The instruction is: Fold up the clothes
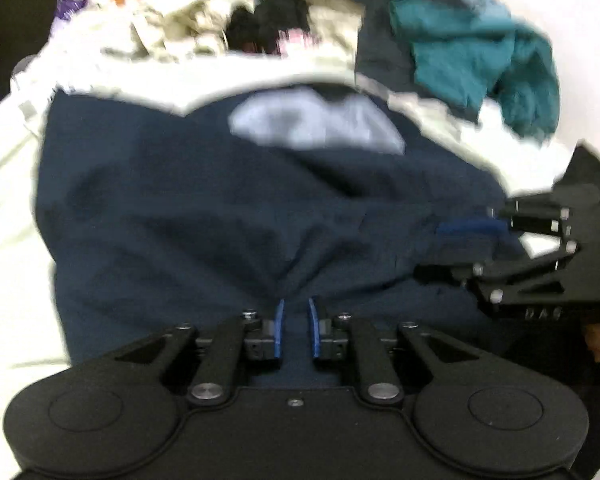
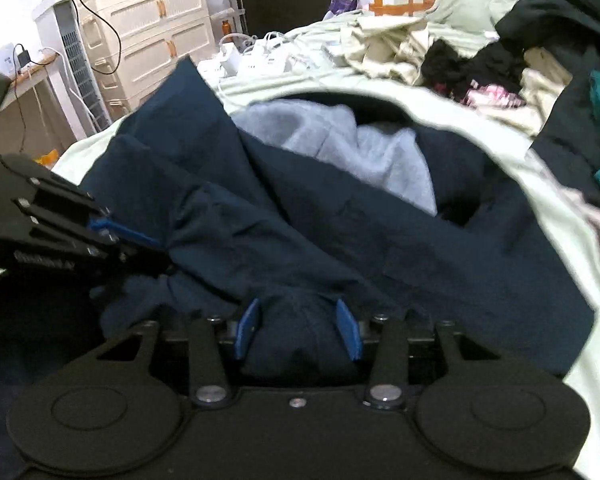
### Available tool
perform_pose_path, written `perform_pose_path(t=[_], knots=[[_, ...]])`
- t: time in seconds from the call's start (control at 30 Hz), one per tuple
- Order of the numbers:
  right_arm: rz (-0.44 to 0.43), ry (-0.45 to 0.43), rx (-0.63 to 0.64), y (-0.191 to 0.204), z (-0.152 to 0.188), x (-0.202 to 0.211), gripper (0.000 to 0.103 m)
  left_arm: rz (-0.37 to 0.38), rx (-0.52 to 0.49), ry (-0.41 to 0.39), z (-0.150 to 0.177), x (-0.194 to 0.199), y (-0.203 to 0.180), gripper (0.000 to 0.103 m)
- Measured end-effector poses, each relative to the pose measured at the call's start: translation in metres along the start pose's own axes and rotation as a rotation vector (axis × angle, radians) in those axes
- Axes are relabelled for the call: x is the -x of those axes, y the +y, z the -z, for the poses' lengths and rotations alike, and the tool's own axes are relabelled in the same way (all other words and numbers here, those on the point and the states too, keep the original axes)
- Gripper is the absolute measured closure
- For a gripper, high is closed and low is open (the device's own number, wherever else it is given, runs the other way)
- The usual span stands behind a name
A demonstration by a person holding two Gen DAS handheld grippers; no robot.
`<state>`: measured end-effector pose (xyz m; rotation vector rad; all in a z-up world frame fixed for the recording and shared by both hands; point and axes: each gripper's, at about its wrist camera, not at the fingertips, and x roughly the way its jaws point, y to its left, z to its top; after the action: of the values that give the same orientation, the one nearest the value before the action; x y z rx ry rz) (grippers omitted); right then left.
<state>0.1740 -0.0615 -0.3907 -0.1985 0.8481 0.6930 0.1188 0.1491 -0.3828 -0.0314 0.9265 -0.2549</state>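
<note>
Pale green bed sheet [image 2: 548,216]; navy hoodie [image 2: 340,248] crumpled, grey lining showing.

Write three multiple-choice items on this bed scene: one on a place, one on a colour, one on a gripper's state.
1. Where does the teal garment lie?
A. beyond the navy hoodie
B. under it
C. on the floor

2. What colour is the hoodie's lining?
A. red
B. light grey
C. yellow

3. What is the right gripper doing?
A. hanging open over bare sheet
B. clamping a cable
C. pinching navy fabric

Answers: A, it lies farther up the bed; B, the pale lining shows at the opening; C, the cloth bunches between the blue pads.
</note>
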Motion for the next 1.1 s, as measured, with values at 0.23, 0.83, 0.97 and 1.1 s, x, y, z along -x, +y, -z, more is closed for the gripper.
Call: perform_pose_path(t=[0.23,0.83,0.97,1.1], knots=[[0.004,-0.007,-0.036,-0.004,0.006,0.020,0.056,-0.145,-0.075,-0.062,0.005,0.002,0.014,0.067],[-0.010,0.041,-0.074,-0.024,-0.001,0.007,0.051,-0.132,0.020,0.050,-0.002,-0.006,0.031,0.065],[-0.016,0.064,-0.069,-0.024,0.008,0.011,0.051,-0.100,0.034,0.080,0.005,-0.003,0.029,0.064],[-0.012,0.089,-0.076,-0.025,0.025,0.002,0.050,-0.112,0.007,0.113,0.024,-0.021,0.022,0.064]])
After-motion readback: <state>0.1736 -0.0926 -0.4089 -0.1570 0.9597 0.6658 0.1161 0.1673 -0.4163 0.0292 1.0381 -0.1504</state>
